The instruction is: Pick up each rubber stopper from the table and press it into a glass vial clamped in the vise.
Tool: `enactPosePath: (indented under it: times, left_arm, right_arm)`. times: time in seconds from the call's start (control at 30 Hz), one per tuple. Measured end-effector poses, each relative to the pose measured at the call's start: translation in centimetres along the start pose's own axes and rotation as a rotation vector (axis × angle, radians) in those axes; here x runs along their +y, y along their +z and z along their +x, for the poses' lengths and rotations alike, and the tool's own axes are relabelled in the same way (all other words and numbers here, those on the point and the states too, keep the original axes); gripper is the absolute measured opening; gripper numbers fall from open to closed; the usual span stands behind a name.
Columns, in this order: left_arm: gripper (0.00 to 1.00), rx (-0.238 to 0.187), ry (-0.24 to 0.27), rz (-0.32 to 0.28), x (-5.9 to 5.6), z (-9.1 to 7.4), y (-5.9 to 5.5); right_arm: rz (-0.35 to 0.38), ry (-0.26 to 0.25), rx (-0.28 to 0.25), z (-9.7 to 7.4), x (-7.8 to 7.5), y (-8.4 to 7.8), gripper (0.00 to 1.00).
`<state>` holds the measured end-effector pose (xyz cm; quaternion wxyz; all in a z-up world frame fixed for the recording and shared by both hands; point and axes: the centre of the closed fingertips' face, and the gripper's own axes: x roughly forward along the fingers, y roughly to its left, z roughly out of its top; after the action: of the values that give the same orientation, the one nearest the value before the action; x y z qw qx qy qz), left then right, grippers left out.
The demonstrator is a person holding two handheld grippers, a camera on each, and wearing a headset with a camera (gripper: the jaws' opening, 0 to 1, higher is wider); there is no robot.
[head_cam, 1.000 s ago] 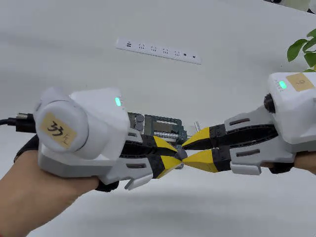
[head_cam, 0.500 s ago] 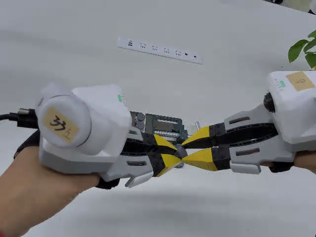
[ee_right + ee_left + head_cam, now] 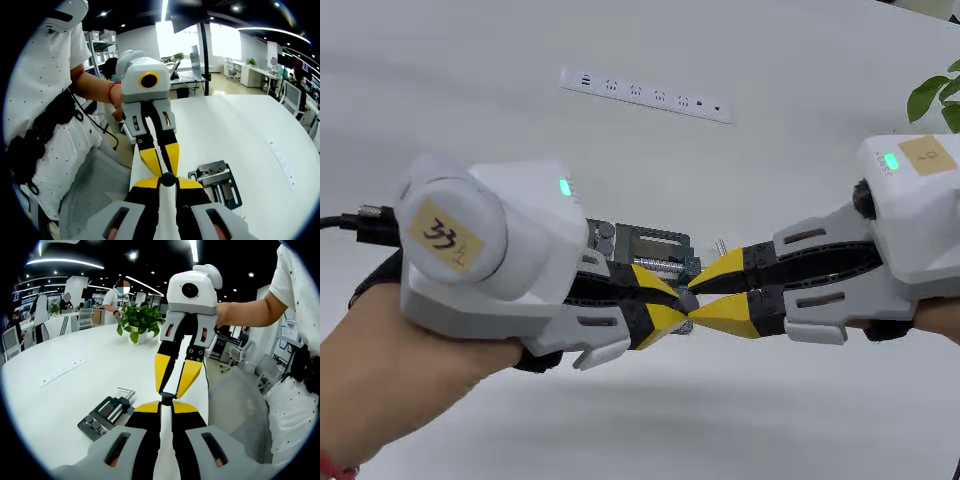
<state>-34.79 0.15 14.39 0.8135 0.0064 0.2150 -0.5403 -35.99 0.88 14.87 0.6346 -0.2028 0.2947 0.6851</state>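
The left tool and right tool, tip to tip, screen the vise.

Pose: left hand-held gripper and right hand-held gripper are held level and pointed at each other, tips meeting nose to nose mid-frame. Both pairs of jaws are drawn in to a point, yellow tips together. Left hand wraps its gripper body from below. Right hand holds at the frame edge. In the left gripper view the right forearm is stretched out behind its gripper.
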Motion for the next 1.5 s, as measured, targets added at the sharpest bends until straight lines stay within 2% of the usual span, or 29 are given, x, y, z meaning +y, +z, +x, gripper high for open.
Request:
enactPosePath:
  times: [0.17, 0.4, 0.73, 0.9, 1.0, 1.17, 1.5]
  left_arm:
    - [0.03, 0.017, -0.01, 0.03, -0.3, 0.0, -0.3]
    - [0.04, 0.022, -0.002, 0.034, 0.0, -0.2, -0.6]
    - [0.04, 0.002, 0.009, 0.032, 0.2, -1.0, -1.2]
    - [0.04, -0.023, 0.022, 0.031, 0.4, -1.7, -1.2]
    - [0.06, -0.06, 0.037, 0.0, 0.8, -2.3, -0.8]
    - [0.1, -0.083, 0.079, -0.019, 1.9, -3.6, -1.2]
    - [0.28, -0.085, 0.156, -0.035, 4.2, -6.0, -3.2]
  right_arm:
    - [-0.007, 0.016, 0.019, 0.3, 0.3, -0.1, 0.05]
    - [-0.018, 0.019, 0.027, 0.6, 0.1, -0.1, 0.05]
    - [-0.011, 0.029, 0.036, 1.4, 0.2, 0.1, 0.05]
    - [-0.002, 0.034, 0.033, 1.7, 0.1, 0.6, 0.05]
    - [-0.001, 0.035, 0.038, 1.8, -0.1, 0.9, 0.05]
    - [0.001, 0.022, 0.042, 1.7, -0.8, 1.6, 0.05]
    - [0.019, -0.04, 0.071, 2.9, -3.3, 2.3, 0.05]
